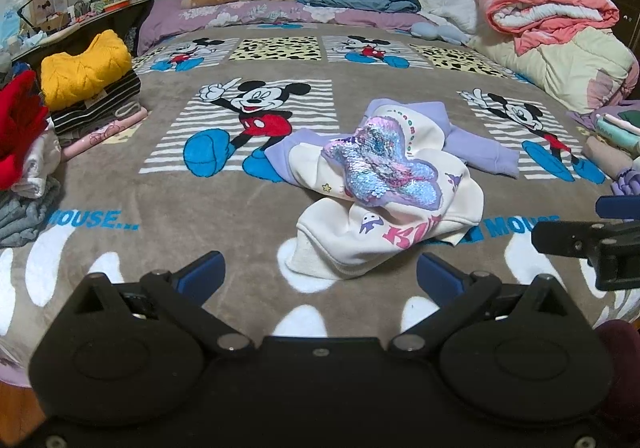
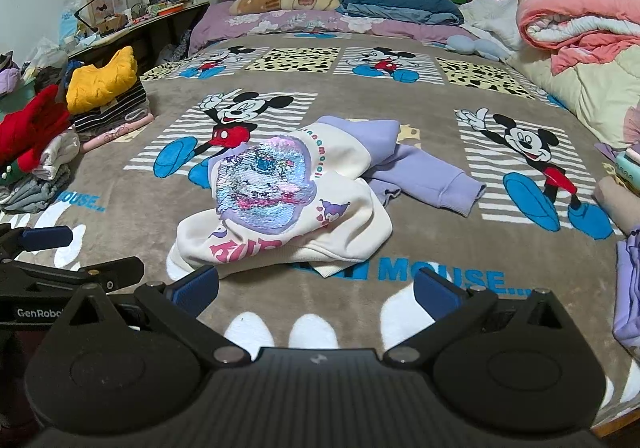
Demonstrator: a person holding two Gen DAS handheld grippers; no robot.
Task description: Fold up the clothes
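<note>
Bed blanket (image 1: pixel 160 207) ahead; your left gripper (image 1: pixel 318 280) and right gripper (image 2: pixel 316 288) gape empty, so one pinch on that crumpled sweatshirt (image 1: pixel 384 199) could bunch several layers.

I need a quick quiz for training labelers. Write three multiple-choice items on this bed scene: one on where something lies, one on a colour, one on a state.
1. Where does the crumpled sweatshirt lie?
A. In the middle of the Mickey Mouse blanket
B. On top of the folded stack
C. On the desk

2. What colour are the sweatshirt's sleeves?
A. Red
B. Lilac
C. Green

3. How do the left gripper and right gripper stand?
A. Both shut on the sweatshirt
B. One open, one shut
C. Both open and holding nothing

Answers:
1 A, it sits heaped on the blanket, apart from the folded stack at the bed's left edge.
2 B, the cuffed sleeve stretched out beside the cream body is lilac.
3 C, each wrist view shows its blue pads spread wide with only blanket between them.
</note>
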